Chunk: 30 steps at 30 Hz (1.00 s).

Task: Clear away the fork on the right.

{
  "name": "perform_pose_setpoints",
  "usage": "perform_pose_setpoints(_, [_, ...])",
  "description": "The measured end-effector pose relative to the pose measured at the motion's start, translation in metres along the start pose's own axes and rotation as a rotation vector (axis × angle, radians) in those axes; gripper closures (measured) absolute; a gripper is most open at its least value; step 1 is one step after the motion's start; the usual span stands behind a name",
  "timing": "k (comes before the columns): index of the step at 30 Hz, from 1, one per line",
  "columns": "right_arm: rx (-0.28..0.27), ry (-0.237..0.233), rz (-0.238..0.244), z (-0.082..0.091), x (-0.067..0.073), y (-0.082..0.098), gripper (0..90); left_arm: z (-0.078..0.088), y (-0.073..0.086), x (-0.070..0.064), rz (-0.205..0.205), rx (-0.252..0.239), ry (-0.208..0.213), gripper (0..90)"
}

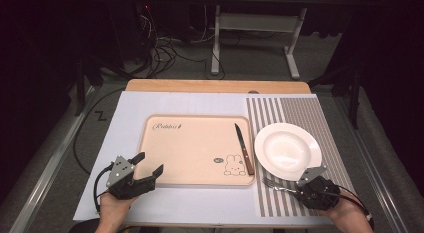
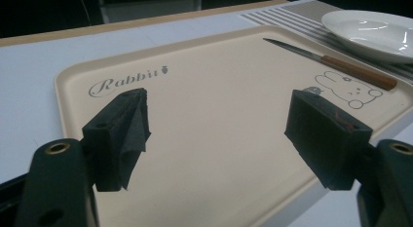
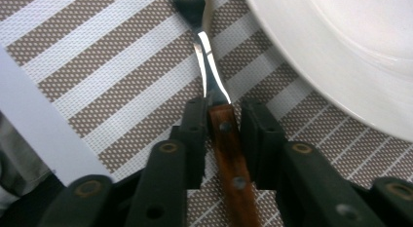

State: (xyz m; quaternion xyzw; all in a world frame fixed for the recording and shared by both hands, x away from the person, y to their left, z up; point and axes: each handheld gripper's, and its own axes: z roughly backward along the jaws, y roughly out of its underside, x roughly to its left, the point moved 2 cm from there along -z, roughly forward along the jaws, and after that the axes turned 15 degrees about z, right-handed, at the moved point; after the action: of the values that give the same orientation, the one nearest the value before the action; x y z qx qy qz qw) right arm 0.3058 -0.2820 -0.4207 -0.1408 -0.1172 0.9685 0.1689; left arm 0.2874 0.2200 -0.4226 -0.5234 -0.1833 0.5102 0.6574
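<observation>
Fork point(image 3: 221, 115) sits on the striped placemat point(image 3: 97, 81) at the plate's point(image 1: 287, 149) 6 o'clock, right gripper point(image 3: 225, 122) pinching its wooden handle, so lifting carelessly might clip that rim.

We see broad free room across the beige rectangular plastic tray point(image 1: 195, 148), bare from its left edge to the wooden-handled steel knife point(image 1: 244, 148) lying along its right side. Right of that, the round white ceramic plate point(image 1: 287, 150) fills the middle of the brown-and-white striped woven placemat point(image 1: 305, 110), leaving a narrow near strip, where a wooden-handled steel fork point(image 1: 274, 185) lies just beside the plate's rim.
</observation>
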Motion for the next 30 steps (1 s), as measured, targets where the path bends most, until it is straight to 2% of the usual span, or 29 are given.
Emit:
perform_pose_setpoints(2, [0.003, -0.003, -0.001, 0.0, 0.001, -0.0007, 77.4, 0.0001, -0.0002, 0.0004, 0.001, -0.003, -0.001, 24.8])
perform_pose_setpoints(10, [-0.043, -0.007, -0.018, -0.0002, 0.0008, 0.0047, 79.2, -0.0002, -0.0001, 0.0003, 0.001, 0.0, 0.004, 24.9])
perform_pose_setpoints(13, [-0.054, 0.003, 0.001, 0.0, 0.002, 0.006, 79.4, 0.0002, 0.0003, 0.0004, 0.0, 0.0, 0.002, 24.8])
perform_pose_setpoints(14, [-0.057, 0.008, 0.026, 0.0001, 0.0026, 0.0061, 79.5, -0.0004, 0.0007, 0.0008, 0.005, -0.001, -0.002, 24.7])
perform_pose_setpoints(17, [-0.055, 0.012, 0.042, 0.0003, 0.0027, 0.0056, 79.5, -0.0015, 0.0007, 0.0012, 0.004, 0.006, -0.002, 24.5])
perform_pose_setpoints(19, [-0.059, 0.016, 0.034, 0.0004, 0.0036, 0.0061, 79.6, -0.0016, 0.0009, 0.0004, -0.005, 0.009, 0.0, 24.6])
perform_pose_setpoints(26, [-0.068, 0.012, 0.01, -0.0005, 0.0011, 0.0028, 79.7, -0.0029, 0.0012, 0.0015, 0.001, 0.015, 0.0, 24.7])
perform_pose_setpoints(30, [-0.095, 0.003, 0.003, 0.0002, -0.0001, -0.001, 79.7, -0.0036, 0.0011, 0.0019, -0.002, 0.015, -0.001, 24.7])
